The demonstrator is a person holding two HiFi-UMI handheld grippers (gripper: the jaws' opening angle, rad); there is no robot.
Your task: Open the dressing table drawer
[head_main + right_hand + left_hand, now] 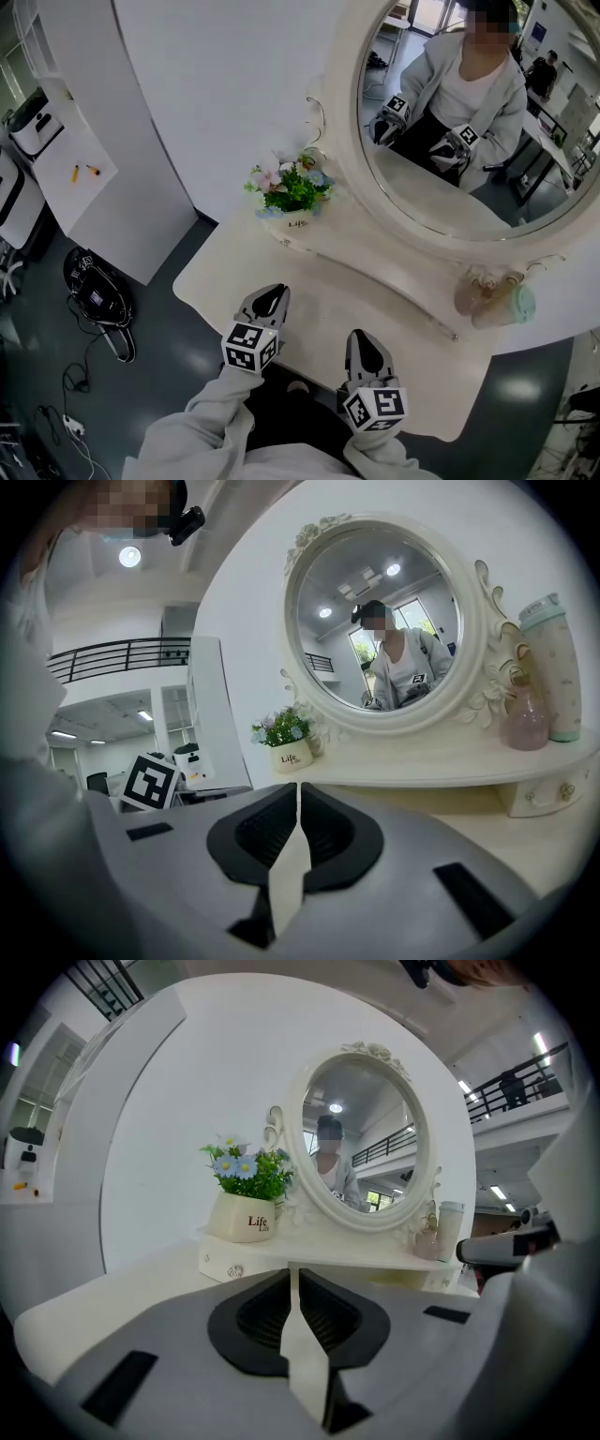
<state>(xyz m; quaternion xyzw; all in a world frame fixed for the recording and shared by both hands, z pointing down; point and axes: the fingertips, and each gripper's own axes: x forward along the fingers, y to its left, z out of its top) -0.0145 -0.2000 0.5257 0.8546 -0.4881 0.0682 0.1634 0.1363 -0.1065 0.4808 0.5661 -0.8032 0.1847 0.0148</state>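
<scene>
The cream dressing table (417,370) carries an oval mirror (450,112) on a raised shelf. A small drawer with a shiny knob (234,1270) sits at the shelf's left end, straight ahead in the left gripper view. Another small drawer (546,796) shows at the shelf's right end in the right gripper view. My left gripper (274,293) hovers over the table's near left edge, jaws shut and empty (293,1274). Beside it, my right gripper (362,339) is also shut on nothing (298,789), short of the shelf.
A white pot of flowers (291,195) stands on the shelf's left end. A pink bottle (478,292) and a pale green flask (516,305) stand at its right end. A white cabinet (103,141) is to the left, with cables and gear on the floor (98,295).
</scene>
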